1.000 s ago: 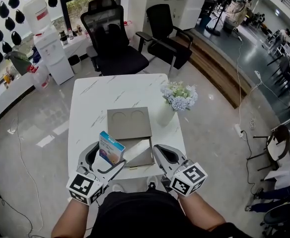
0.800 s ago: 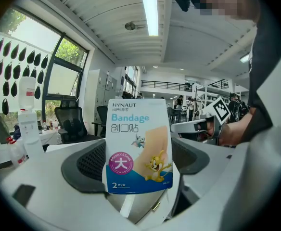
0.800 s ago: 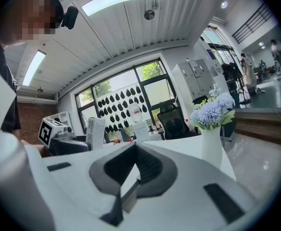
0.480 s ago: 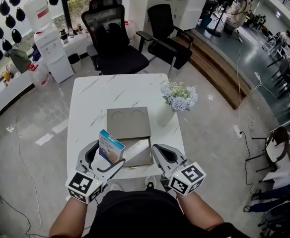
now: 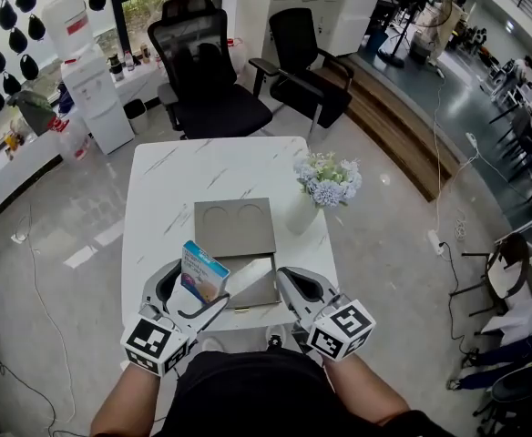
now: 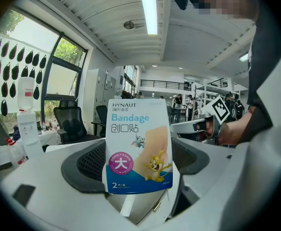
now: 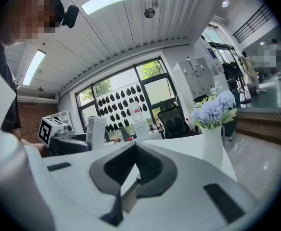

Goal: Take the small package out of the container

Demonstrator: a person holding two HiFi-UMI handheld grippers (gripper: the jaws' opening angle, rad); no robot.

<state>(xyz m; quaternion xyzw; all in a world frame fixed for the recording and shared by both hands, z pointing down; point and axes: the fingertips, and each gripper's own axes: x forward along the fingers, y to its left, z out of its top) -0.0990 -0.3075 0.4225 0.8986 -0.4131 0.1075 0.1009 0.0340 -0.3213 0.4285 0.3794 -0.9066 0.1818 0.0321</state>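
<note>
Two claws sit at the near edge of the white tabletop (image 5: pixel 166 180), one on either side of the grey container (image 5: pixel 257 285). Its lid (image 5: pixel 235 226) lies open flat behind it and shows two round recesses. A vase of pale flowers (image 5: pixel 325 178) stands right of the lid. My right claw (image 5: pixel 284 276) is pinched closed on nothing, tips by the container's right side. My left claw (image 5: pixel 193 289) is clenched on the small package (image 5: pixel 202 274), holding it upright, out of the container and just to its left. Only the left gripper view gives me its face: white above, blue below, "Bandage", a pink disc, a cartoon cat and mouse.
</note>
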